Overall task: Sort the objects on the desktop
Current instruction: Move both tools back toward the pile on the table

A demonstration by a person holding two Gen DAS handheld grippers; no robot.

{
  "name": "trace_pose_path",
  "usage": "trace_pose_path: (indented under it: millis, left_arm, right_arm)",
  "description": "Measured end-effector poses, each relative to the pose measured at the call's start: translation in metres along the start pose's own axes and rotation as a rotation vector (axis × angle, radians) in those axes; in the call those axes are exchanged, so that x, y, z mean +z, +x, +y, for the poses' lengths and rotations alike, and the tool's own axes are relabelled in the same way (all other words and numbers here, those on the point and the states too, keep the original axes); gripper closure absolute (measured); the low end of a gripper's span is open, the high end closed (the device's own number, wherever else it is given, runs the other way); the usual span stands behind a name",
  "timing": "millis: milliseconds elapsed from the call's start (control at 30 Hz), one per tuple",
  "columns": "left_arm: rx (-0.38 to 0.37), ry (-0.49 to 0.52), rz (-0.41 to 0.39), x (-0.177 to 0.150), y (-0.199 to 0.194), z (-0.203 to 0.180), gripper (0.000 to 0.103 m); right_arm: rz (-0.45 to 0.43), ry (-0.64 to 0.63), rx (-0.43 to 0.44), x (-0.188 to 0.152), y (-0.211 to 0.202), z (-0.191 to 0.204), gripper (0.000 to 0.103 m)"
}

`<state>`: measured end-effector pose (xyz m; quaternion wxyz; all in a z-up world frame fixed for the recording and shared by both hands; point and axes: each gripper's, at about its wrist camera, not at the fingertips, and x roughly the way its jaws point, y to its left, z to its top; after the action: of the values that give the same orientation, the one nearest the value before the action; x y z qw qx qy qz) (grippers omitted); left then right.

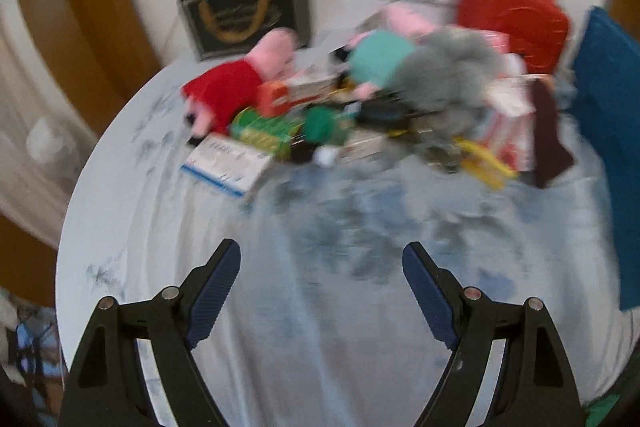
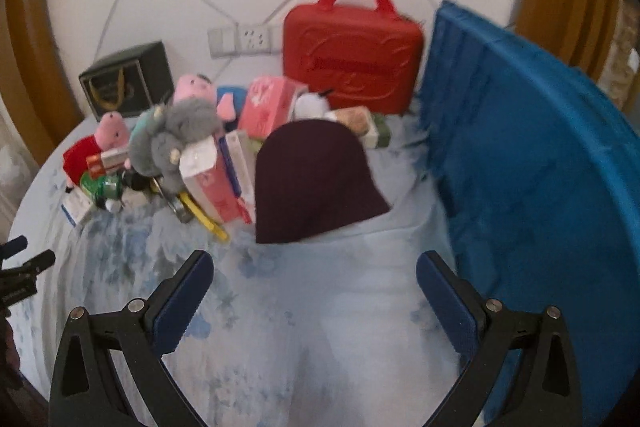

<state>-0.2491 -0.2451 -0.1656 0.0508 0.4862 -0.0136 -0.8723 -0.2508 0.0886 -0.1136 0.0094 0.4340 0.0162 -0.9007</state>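
Left wrist view (blurred): the left gripper [image 1: 321, 259] stands wide open and holds nothing, above bare tablecloth [image 1: 320, 327]. The unsorted heap [image 1: 360, 99] lies toward 12 o'clock, with a pig doll in a red dress [image 1: 236, 87] at 11 o'clock, a grey plush toy [image 1: 448, 83] at 1 o'clock and a red case [image 1: 516, 19] behind it. Right wrist view: the right gripper [image 2: 314, 269] is likewise spread wide and empty. A dark maroon hat [image 2: 312, 183] lies at 12 o'clock, just beyond the fingertips; a blue crate [image 2: 532, 167] stands at 2 o'clock, and a dark gift bag [image 2: 124, 83] at 10 o'clock. Judged from the heap, sorting has barely begun; nearly everything remains to be placed.
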Motion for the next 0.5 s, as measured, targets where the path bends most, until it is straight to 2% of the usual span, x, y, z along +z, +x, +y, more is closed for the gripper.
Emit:
trace_pose_path:
  millis: [167,267,500]
  left_arm:
    - [0.049,-0.123,0.087,0.002,0.047,0.044,0.020]
    - [0.072,-0.164,0.122,0.009,0.073,0.063,0.020]
    - [0.049,-0.233,0.157,0.040,0.130,0.086,0.020]
  right_arm:
    - [0.068,-0.050,0.058,0.010,0.047,0.025,0.000]
    - [0.114,-0.073,0.088,0.015,0.077,0.042,0.000]
    - [0.184,-0.123,0.106,0.031,0.137,0.072,0.000]
